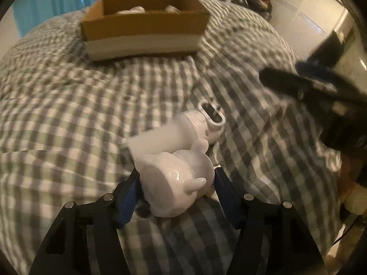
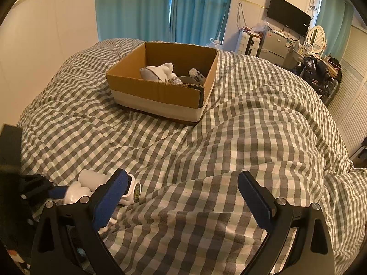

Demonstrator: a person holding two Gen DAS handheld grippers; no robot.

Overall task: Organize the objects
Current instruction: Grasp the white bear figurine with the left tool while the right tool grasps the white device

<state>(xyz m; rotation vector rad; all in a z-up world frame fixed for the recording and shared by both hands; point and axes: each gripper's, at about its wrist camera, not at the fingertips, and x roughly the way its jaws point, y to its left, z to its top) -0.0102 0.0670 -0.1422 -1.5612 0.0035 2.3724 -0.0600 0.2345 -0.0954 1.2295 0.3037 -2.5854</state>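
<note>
Gripping a white figurine (image 1: 176, 178) between our left gripper (image 1: 175, 189) fingers, near a white bottle (image 1: 183, 128); our right gripper (image 2: 183, 197) hanging wide open, holding nothing, cardboard box (image 2: 160, 91) sitting far on the checked bedspread (image 2: 229, 149).

Behind the bed hang blue curtains (image 2: 165, 6) — to the right a black television (image 2: 289, 16) on the wall, a small grey fridge (image 2: 276, 47) below, an oval mirror (image 2: 317, 39) beside.

Bare checked quilt (image 2: 229, 137) lies open up to the cardboard box (image 2: 160, 96), its top open.
</note>
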